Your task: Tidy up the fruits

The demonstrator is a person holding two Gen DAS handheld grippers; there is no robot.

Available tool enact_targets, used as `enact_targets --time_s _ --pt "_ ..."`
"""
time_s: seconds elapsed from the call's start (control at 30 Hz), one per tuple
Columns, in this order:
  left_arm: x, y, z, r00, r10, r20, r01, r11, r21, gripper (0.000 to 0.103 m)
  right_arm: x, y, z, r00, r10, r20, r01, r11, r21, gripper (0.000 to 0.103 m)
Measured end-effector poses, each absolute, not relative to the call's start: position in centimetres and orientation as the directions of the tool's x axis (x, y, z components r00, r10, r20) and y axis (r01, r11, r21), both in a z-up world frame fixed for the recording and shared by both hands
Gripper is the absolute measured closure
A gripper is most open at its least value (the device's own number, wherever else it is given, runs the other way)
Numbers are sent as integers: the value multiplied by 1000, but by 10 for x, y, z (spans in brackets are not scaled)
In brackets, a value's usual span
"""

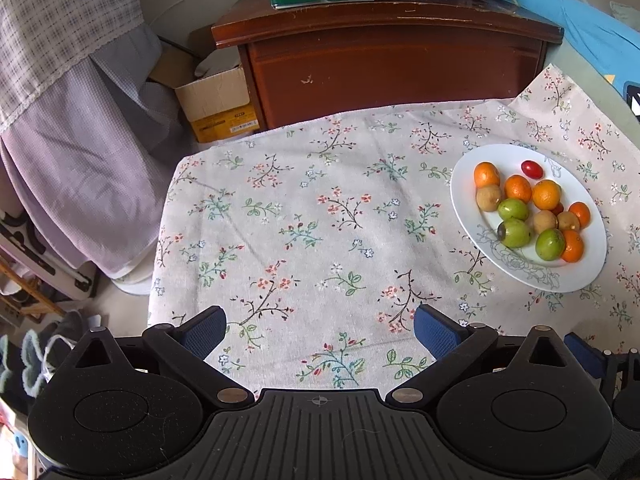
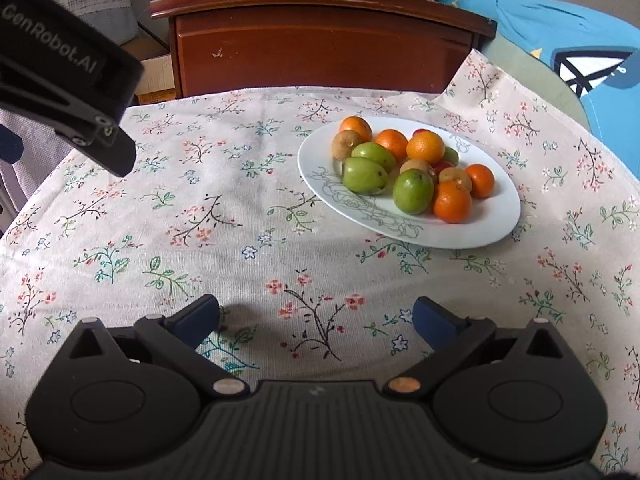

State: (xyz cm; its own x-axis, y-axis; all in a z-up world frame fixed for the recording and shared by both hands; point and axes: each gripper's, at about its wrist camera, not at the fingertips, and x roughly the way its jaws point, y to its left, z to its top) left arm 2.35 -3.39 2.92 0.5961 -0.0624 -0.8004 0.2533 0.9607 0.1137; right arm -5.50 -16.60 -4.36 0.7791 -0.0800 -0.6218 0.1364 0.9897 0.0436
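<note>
Left gripper (image 1: 320, 330) hangs wide open and empty over bare tablecloth (image 1: 304, 216), right gripper (image 2: 316, 320) likewise; the plate (image 2: 480, 232) of fruits (image 2: 412, 168) sits ahead-right of both, nearer the right one

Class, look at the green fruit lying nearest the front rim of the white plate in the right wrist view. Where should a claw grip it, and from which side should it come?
Grip the green fruit across its rounded middle, coming down from above and from the near rim of the plate. An orange fruit touches its right side and other fruit crowd behind, so only its top and front look free. The right claw is open, probably wide enough.
</note>
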Motion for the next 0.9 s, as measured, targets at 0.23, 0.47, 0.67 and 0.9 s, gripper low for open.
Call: enact_targets --time_s 0.23,0.47,0.67,0.9 --pt "22 -29 25 587 -57 -807 253 961 116 2 -44 -167 -45 790 -97 -605 182 980 80 1" --pt "21 -27 21 574 -53 -817 252 961 114 2 -45 -165 -46 793 -91 -602 177 981 85 1" --pt "21 -24 18 566 -58 -823 249 963 103 2 -45 -165 -46 794 -94 -601 178 981 82 1" --pt "24 -23 12 554 -50 -831 237 966 100 2 -45 -166 -46 794 -94 -601 178 981 82 1"
